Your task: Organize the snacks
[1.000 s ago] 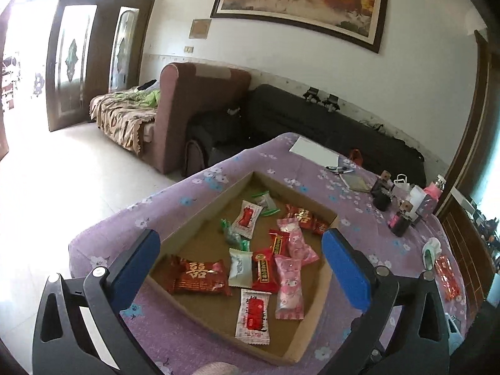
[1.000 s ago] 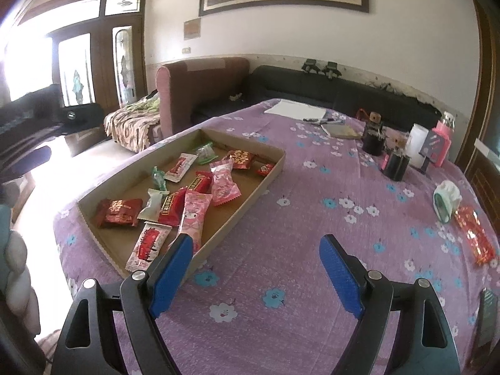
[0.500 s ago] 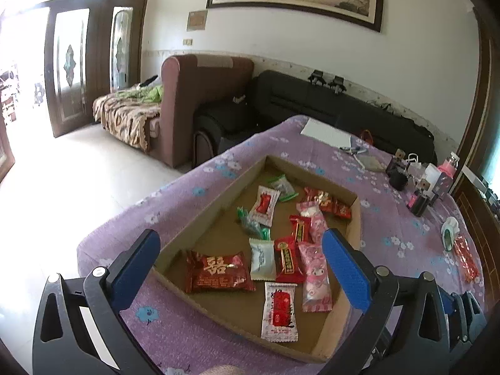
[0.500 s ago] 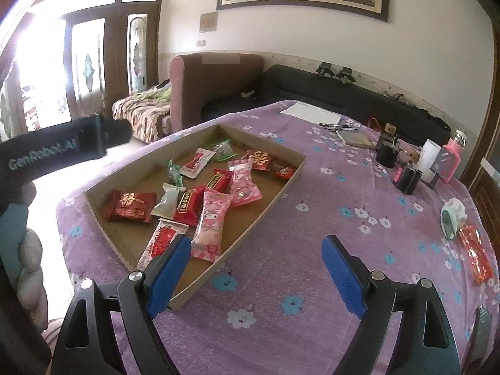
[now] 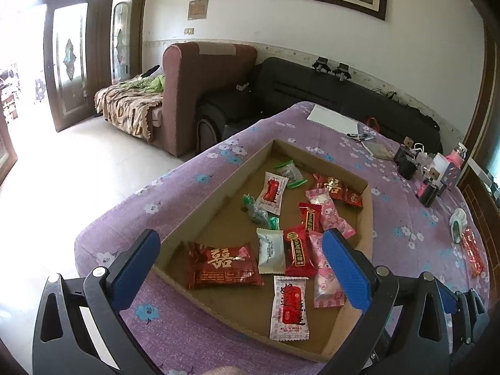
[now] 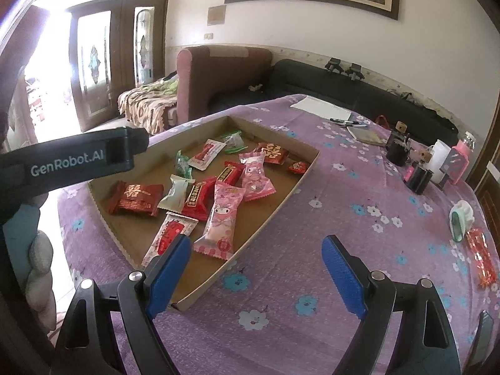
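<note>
Many wrapped snacks (image 5: 275,237) (red, pink, white, green) lay in the cardboard tray (image 5: 218,184); left gripper (image 5: 240,265) and right gripper (image 6: 256,268) spread wide, empty.

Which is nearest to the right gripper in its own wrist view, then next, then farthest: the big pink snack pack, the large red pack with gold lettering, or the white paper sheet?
From the right gripper:
1. Big pink snack pack, in the cardboard tray's near corner, just ahead and left.
2. Large red pack, farther left in the tray.
3. White paper sheet, at the table's far edge.
</note>
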`<state>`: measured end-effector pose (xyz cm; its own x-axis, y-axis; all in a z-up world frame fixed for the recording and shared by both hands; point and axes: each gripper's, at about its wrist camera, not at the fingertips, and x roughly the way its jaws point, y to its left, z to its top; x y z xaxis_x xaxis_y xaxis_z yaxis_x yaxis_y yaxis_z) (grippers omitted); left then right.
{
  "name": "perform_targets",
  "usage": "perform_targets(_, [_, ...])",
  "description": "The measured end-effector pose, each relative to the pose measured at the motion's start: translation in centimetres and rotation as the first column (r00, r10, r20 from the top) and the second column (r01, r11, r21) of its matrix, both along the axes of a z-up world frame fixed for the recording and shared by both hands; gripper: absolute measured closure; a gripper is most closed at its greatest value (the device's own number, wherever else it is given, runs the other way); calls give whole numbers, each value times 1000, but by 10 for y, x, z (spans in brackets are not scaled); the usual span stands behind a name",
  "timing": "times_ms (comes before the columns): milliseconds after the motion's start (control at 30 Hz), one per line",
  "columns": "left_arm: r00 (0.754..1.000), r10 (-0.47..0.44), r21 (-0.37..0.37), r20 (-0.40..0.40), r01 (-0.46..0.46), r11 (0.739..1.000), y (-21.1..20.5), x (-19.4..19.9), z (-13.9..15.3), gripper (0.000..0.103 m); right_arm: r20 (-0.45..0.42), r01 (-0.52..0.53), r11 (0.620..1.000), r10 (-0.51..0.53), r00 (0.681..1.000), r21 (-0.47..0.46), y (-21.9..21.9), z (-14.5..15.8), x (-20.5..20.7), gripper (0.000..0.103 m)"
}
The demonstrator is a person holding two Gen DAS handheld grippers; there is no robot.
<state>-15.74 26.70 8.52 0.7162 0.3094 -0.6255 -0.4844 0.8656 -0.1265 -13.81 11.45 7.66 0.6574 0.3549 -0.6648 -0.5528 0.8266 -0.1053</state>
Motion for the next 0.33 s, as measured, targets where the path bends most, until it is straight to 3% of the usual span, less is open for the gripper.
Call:
perform_targets(233, [1000, -16, 36, 7, 16, 999, -5, 3, 8, 0, -14, -6, 1000, 6, 1000, 12, -3, -2, 1, 16])
perform_targets(333, [997, -78, 37, -2, 78, 996, -19, 10, 15, 0, -40, 31, 999, -29, 999, 45, -19, 0, 9, 16])
